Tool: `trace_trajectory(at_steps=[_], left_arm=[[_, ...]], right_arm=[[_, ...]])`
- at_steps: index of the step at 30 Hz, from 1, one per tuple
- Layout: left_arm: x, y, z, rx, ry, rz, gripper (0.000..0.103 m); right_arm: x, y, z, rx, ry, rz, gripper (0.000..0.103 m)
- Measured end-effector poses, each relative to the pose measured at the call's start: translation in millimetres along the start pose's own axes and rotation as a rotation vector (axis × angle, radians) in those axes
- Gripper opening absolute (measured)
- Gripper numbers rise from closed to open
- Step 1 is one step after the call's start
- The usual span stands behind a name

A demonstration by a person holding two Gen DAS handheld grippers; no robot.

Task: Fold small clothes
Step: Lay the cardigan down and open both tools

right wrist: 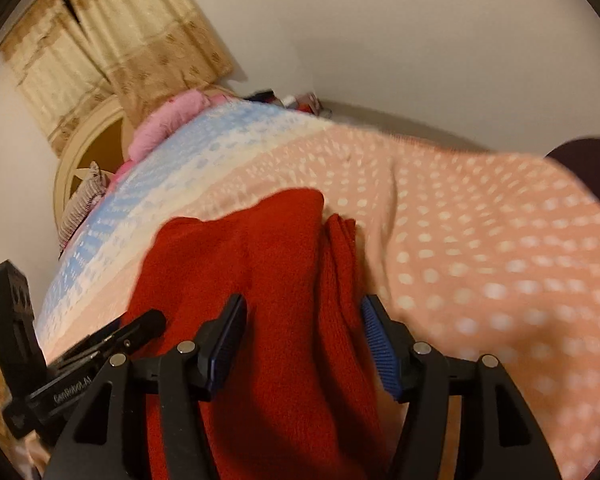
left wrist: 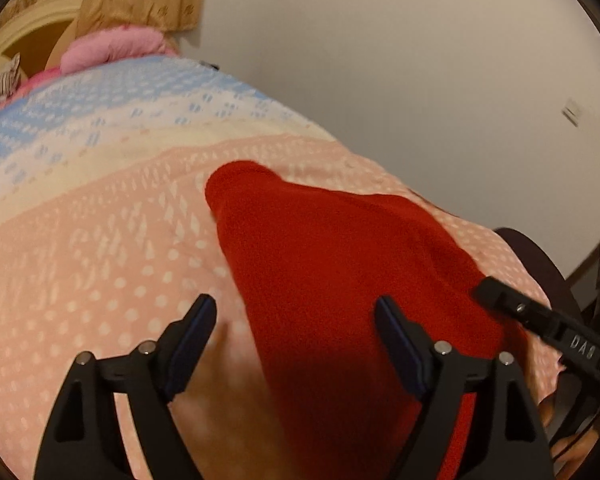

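A wide peach blanket with white dots, banded pale blue farther off, is spread flat, apparently as the folding surface. On it, near the close edge, a small red knitted garment is laid as a long, narrow strip with a rounded far end; along one side a bunched ridge of doubled layers is seen from the right wrist, so one fold is judged done. The left gripper is held released, nothing pinched between its pads. The right gripper is spread astride the strip, the pads apparently clear of the knit.
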State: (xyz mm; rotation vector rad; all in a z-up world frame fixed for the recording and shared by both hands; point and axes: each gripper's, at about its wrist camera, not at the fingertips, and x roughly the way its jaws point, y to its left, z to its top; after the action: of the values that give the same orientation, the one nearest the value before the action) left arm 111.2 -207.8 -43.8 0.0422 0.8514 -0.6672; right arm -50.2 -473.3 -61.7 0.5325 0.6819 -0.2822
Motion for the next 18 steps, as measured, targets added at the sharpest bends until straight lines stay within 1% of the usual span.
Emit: trace_trajectory(at_steps=[2,5,8,10,11,13,15,18], left_arm=[[-13.8,-5.6,-10.9,0.030,-0.021,-0.006,0.084],[-19.4,-11.3,-27.1,0.042,-0.018,-0.021,0.084],[-14.6,-19.4,-44.7,0.066,0.006,0.008,0.084],[-10.0,-22.8,-52.2,0.072,0.028,0.042,0.085],[-9.0,-22.9,-55.2,0.066,0.031,0.048,0.086],[-9.0,-22.6,-60.0,0.067,0.034,0.082,0.096],[-10.6,-21.9,-63.2,0.077,0.038,0.106,0.098],[-17.5,-23.0,-68.0,0.080,0.040,0.120,0.098]], right_arm=[[-23.3,-3.6,-5.9,-0.011,-0.032,-0.019,0.060],[-53.5,-6.7,-19.0,-0.046,-0.074,-0.066,0.060],[-67.4,0.9,-35.4,-0.116,-0.075,-0.093,0.060],[-61.7,7.8,-47.5,-0.171,-0.049,-0.146,0.054],[-56.9,8.8,-49.9,-0.174,-0.033,-0.150,0.053],[-37.9,3.6,-59.6,-0.132,0.042,-0.134,0.053],[-22.9,-3.5,-68.7,-0.087,0.095,-0.126,0.053],[-24.1,-10.3,-73.3,-0.041,0.070,-0.107,0.054]])
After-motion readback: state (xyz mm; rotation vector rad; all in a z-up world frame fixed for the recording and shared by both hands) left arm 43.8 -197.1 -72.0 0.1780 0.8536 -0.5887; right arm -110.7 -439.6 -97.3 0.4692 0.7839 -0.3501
